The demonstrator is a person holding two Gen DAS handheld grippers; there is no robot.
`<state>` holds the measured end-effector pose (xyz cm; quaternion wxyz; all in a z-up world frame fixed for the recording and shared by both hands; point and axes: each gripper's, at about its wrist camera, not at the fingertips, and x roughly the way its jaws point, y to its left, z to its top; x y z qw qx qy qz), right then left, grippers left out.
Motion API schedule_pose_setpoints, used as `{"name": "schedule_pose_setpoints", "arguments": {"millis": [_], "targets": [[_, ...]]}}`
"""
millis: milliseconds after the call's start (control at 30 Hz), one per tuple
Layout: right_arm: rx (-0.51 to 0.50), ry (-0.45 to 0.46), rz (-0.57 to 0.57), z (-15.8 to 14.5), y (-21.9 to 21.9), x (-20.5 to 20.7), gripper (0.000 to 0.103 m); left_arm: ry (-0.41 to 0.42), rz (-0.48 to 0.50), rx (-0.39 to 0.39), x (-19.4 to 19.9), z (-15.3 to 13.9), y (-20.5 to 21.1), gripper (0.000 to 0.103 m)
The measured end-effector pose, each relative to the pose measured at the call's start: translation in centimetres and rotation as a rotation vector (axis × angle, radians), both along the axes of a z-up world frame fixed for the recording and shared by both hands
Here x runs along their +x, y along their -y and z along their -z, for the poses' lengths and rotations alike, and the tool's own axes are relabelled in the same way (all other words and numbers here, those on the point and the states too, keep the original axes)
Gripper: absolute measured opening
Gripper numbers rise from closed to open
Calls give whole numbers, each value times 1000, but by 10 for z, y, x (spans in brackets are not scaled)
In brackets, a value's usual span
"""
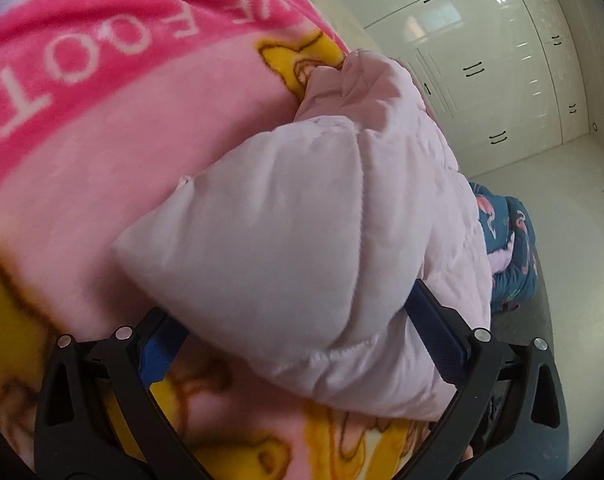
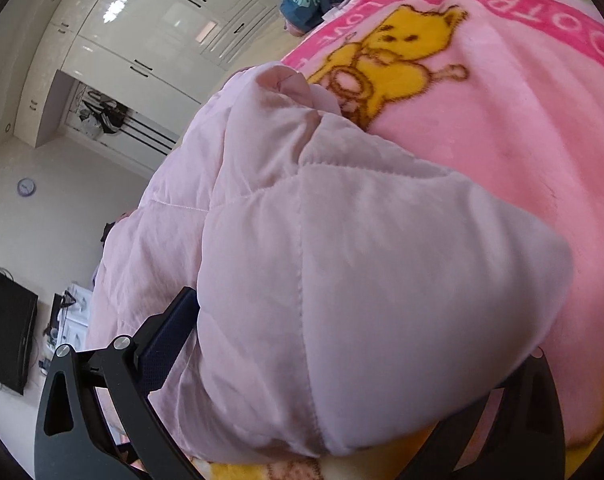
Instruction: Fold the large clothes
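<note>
1. Left wrist view showed the pale pink padded jacket (image 1: 302,208) bunched between the left gripper (image 1: 302,344) jaws, which held a thick fold.
2. Right gripper (image 2: 342,360) likewise clamped a puffy corner at 6 o'clock.
3. It looked light, soft and slippery; a stitched hem would probably hold best.
4. Quilted and matte, it lay on the pink bear blanket (image 2: 502,128).

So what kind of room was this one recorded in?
Most likely a bedroom in a home. A pink fleece blanket with a yellow bear covers what looks like a bed, glossy white wardrobe doors line the wall, and a dark flat screen stands at the far side.
</note>
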<state>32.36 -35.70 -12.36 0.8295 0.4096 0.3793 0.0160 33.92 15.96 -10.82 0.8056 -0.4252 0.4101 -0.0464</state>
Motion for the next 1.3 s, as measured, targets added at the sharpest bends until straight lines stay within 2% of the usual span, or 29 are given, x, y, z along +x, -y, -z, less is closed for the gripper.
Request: {"name": "schedule_pose_setpoints", "arguments": {"millis": [167,233,333,367,433,467,533,600,633,700,800,1067,1300], "targets": [[-33,26,-16,-1,-3,0,98,13,-27,-16,9,-2,4,95],[-32,46,-26,-3,-6,-2,85,14,-18,-18,15,-2,6,95],[-59,73,-42,-8,-9,0,73,36,-22,-65,15,4,4,95],[-78,84,-49,-11,-11,-1,70,42,-23,-65,15,5,4,95],[-110,103,-65,-17,-15,-3,56,54,-17,-29,14,2,8,94],[-136,113,-78,-21,-17,-3,54,54,-16,-14,14,0,9,90],[-211,125,-110,-32,-26,-4,46,69,-3,24,14,-7,13,76],[-319,141,-146,-46,-39,-6,42,83,9,41,13,-12,13,56],[-370,151,-164,-52,-46,-7,40,97,16,64,11,-17,15,51],[-455,180,-197,-67,-59,-11,37,126,39,149,8,-33,22,36],[-533,223,-231,-86,-75,-18,35,184,81,271,3,-61,35,30],[-599,327,-298,-131,-96,-49,33,221,121,385,-24,-106,52,28],[-598,361,-332,-149,-108,-91,33,220,144,453,-60,-121,54,27]]}}
